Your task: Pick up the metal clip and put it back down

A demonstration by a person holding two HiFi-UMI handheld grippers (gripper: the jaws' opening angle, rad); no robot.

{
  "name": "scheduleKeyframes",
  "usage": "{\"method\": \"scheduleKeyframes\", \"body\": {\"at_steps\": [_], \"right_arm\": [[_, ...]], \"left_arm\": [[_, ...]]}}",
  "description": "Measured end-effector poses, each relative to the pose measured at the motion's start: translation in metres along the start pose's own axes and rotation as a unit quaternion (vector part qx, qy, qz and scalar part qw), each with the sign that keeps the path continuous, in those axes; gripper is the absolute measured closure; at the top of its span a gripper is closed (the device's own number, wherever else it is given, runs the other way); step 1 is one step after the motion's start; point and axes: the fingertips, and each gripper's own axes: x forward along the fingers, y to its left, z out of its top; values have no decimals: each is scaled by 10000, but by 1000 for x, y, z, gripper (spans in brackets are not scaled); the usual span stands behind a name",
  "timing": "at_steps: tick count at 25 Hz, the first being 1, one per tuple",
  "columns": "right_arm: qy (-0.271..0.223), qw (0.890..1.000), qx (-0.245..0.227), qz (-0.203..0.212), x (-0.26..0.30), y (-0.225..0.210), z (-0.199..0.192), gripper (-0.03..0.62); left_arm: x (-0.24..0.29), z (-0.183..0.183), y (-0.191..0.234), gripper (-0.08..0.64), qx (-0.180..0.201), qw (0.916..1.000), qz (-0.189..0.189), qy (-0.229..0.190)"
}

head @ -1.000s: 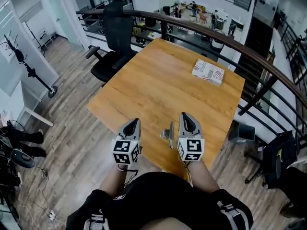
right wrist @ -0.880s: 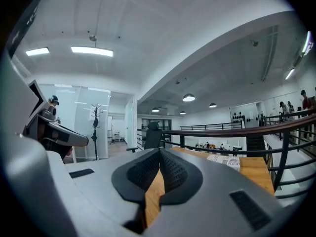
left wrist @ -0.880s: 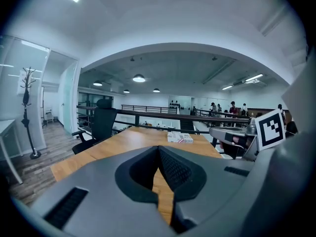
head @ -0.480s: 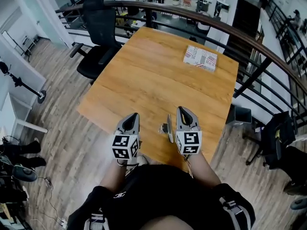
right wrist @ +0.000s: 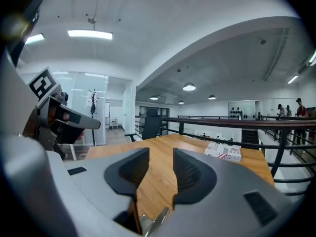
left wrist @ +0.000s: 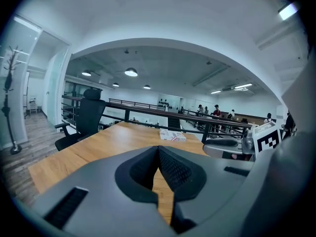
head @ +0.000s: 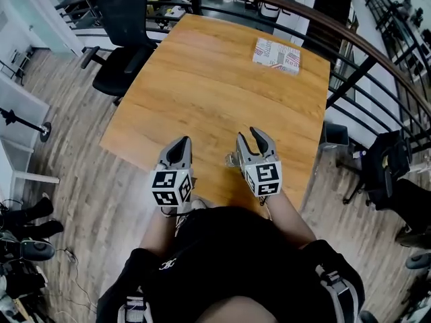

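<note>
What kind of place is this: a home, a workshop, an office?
Most likely an open-plan office, on a raised floor or balcony. A wooden table stands beside a black swivel chair, and a dark railing runs along the edge, with people beyond it.

The metal clip [head: 231, 159] is a small, silvery piece of bright bent metal, too small in the head view for its shape to be made out. It is down at the wooden tabletop [head: 202, 79], close to the near edge, about 6 o'clock from the tabletop's middle. It sits just beside the right gripper [head: 247, 135], about 7 o'clock from the jaw tips. Those jaws are opening and their pads do not press on it. In the right gripper view only a shiny flat strip of the clip [right wrist: 156, 223] shows, at 6 o'clock below the gap between the jaws, slanting up to the right.
</note>
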Motion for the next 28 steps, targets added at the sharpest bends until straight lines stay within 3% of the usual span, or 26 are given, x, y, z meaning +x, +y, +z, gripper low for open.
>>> {"method": "scheduleKeyframes", "body": {"at_steps": [7,16,28], "right_arm": [[955,9947,-220,309,27,27,-60,336],[2106,9714,-471,990,31,60,-149,233],[3045,9460,-355,1057,23,54,-210,253]], "left_arm": [[2,-6,21,546,-173,9998,43,10],[-7,-16,33,546,-284,9994,203,76],[-15,-19,43,546,-417,9983,389,80]]}}
